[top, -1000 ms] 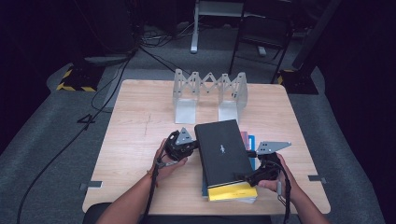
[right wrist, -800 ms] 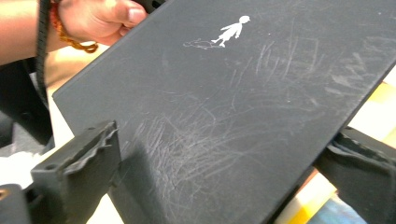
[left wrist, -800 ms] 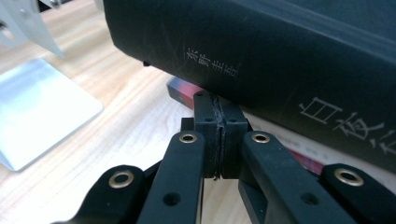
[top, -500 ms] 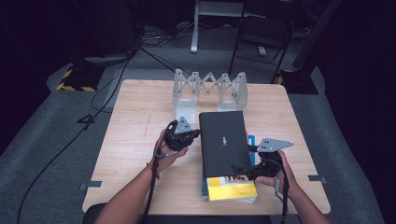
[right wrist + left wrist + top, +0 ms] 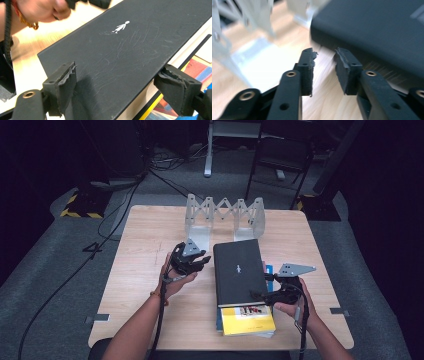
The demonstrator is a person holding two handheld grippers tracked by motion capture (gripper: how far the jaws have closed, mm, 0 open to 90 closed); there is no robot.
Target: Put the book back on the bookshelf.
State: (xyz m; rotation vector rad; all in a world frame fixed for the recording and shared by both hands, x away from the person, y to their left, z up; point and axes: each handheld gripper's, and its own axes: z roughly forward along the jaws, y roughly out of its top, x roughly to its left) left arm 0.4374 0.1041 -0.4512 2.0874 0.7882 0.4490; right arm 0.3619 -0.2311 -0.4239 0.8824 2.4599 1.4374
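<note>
Pale wooden counter (image 5: 150,245) carries my stack: the flat black hardcover book (image 5: 239,272) has slid forward off the yellow book (image 5: 248,320). My right tongs (image 5: 260,296), just narrowing, straddle its near corner; left tongs (image 5: 200,262), just parting, have released it, empty.

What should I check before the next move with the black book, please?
1. Right gripper astride the black book: ok; its jaws have just been closing, pads on either side of a corner.
2. Right pads pressing the book: cannot tell.
3. Left gripper free: ok; its jaws have just been opening, nothing between them, beside the book.
4. Book resting on the yellow book: ok.
5. Rack apart from the book: ok.
</note>
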